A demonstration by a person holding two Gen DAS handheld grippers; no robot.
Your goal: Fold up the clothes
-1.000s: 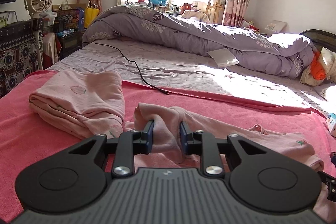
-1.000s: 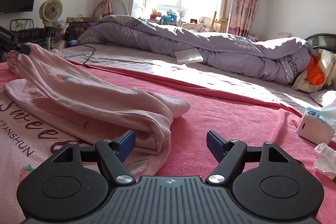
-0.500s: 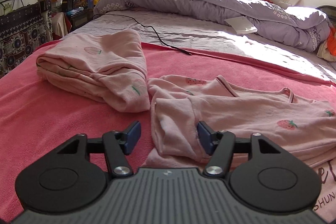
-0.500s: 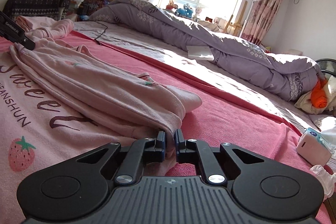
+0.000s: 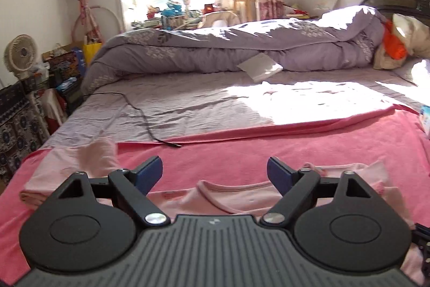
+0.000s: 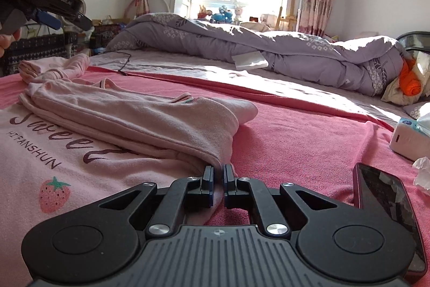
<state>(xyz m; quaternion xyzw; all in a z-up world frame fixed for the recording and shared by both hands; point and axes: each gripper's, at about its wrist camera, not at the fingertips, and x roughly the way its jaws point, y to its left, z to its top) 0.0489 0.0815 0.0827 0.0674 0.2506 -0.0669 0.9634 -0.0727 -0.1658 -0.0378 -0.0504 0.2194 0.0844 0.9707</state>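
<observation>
left tongs (image 5: 215, 174) now sleeve-free, opening empty; right tongs (image 6: 218, 179) clamped on "sweet hifanshun" shirt (image 6: 113, 158)

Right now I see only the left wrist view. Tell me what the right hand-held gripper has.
Observer: The right hand-held gripper is shut on a folded edge of the shirt.
Operator: Report anything beside it before I pull.
Observer: A phone lies on the blanket just right of it, apart from the shirt.
Operator: Say which side of the shirt is up.
Observer: Print side up; a strawberry shows left of the gripper.
</observation>
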